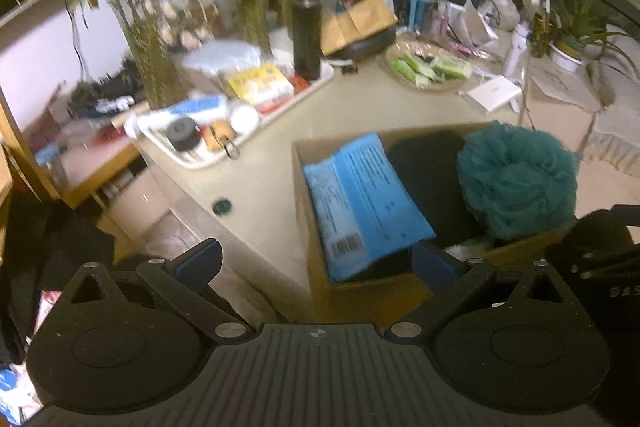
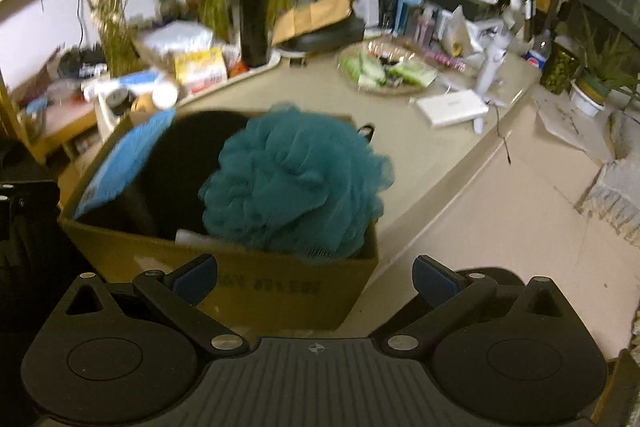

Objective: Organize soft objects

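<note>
- Your left hand-held gripper (image 1: pixel 316 261) hangs with its blue-padded fingers spread apart and nothing between them, low over the near left corner of the cardboard box (image 1: pixel 360 293).
- At the far left of the counter (image 1: pixel 260 171) a white tray (image 1: pixel 192 159) carries a black jar, a white and blue packet, a yellow box and a tall black flask (image 1: pixel 307 31); green potted stalks rise behind it.
- The box sits on the counter near its front edge. In its left part a blue packet (image 1: pixel 366 195) leans tilted against the left wall, its barcode end lowest.
- In the middle of the box lies a dark, rounded soft thing (image 1: pixel 428 171); you cannot tell from either view what it is.
- At the right of the box the teal mesh bath pouf (image 2: pixel 294 183) rises above the rim and bulges over the right front corner. A small white item shows just beside its lower left edge.
- Beyond the box, a round woven plate (image 2: pixel 384 89) holds green packets, well apart from the box; a flat white box (image 2: pixel 452 111) lies further right.
- Your right hand-held gripper (image 2: pixel 316 281) is also parted and holds nothing, poised in front of the box's near wall, below the pouf.
- To the right, the counter drops away to a pale floor (image 2: pixel 520 247), and small potted plants stand at the far right.
</note>
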